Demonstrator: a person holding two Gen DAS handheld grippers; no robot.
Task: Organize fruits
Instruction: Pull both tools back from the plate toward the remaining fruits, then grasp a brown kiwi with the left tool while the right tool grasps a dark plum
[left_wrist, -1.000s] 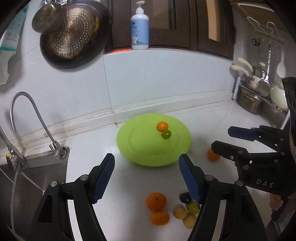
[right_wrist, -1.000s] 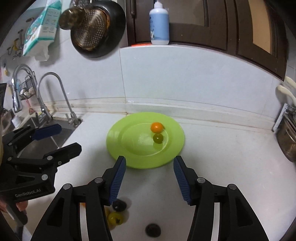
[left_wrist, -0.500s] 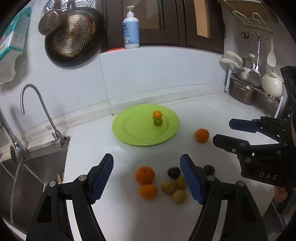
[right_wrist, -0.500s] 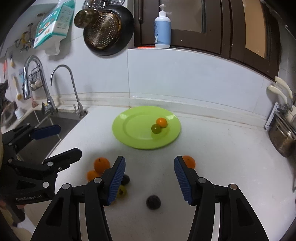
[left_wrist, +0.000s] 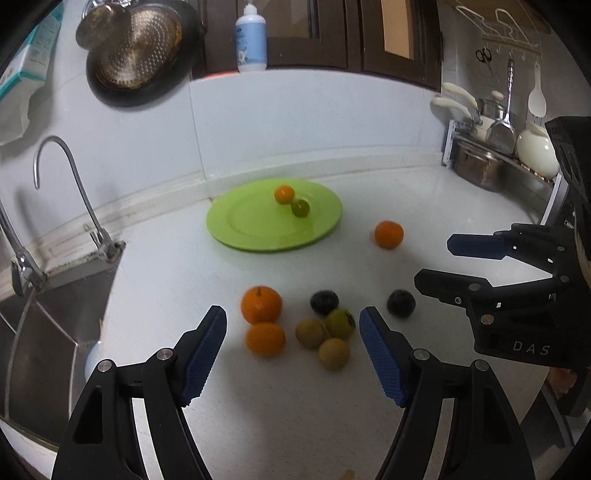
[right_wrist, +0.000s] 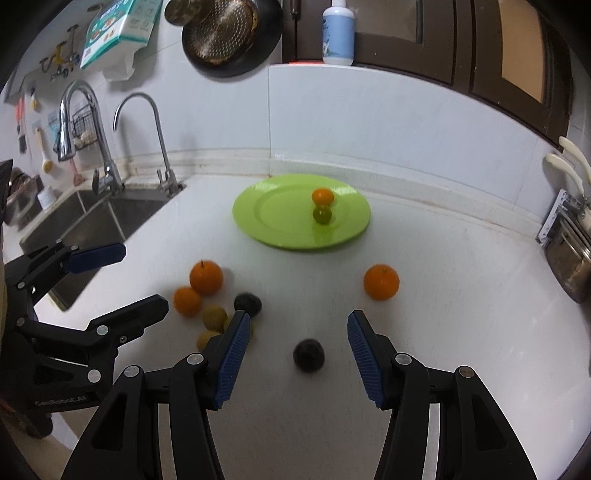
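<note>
From the left wrist camera, the left gripper (left_wrist: 293, 330) hangs above the white countertop (left_wrist: 258, 413) with its blue-padded fingers (left_wrist: 205, 347) spread wide and holding nothing. Just ahead of it, between the fingertips, lies a cluster of fruit: a large orange (left_wrist: 261, 304), a smaller orange (left_wrist: 265, 339) touching it on the near side, a dark plum (left_wrist: 324, 302), a green fruit (left_wrist: 340, 324) and two yellowish-brown fruits (left_wrist: 311, 333) packed close together. A second dark plum (left_wrist: 401, 303) sits just beyond the right fingertip. Farther ahead rests the green plate (left_wrist: 251, 225), carrying a small orange fruit (left_wrist: 284, 193) and a small green fruit (left_wrist: 300, 208) touching each other. A lone orange (left_wrist: 389, 234) lies on the counter to the right of the plate. The right gripper (left_wrist: 439, 262) reaches in from the right, its jaws apart and empty.

From the right wrist camera, the right gripper (right_wrist: 298, 336) is likewise open wide, with a dark plum (right_wrist: 308, 355) lying on the counter between its fingers, touching neither. The lone orange (right_wrist: 381, 281) sits ahead and slightly right. The fruit cluster lies ahead to the left, partly hidden by the left finger. The green plate (right_wrist: 280, 229) is straight ahead, and the left gripper (right_wrist: 140, 277) enters from the left, open.
</note>
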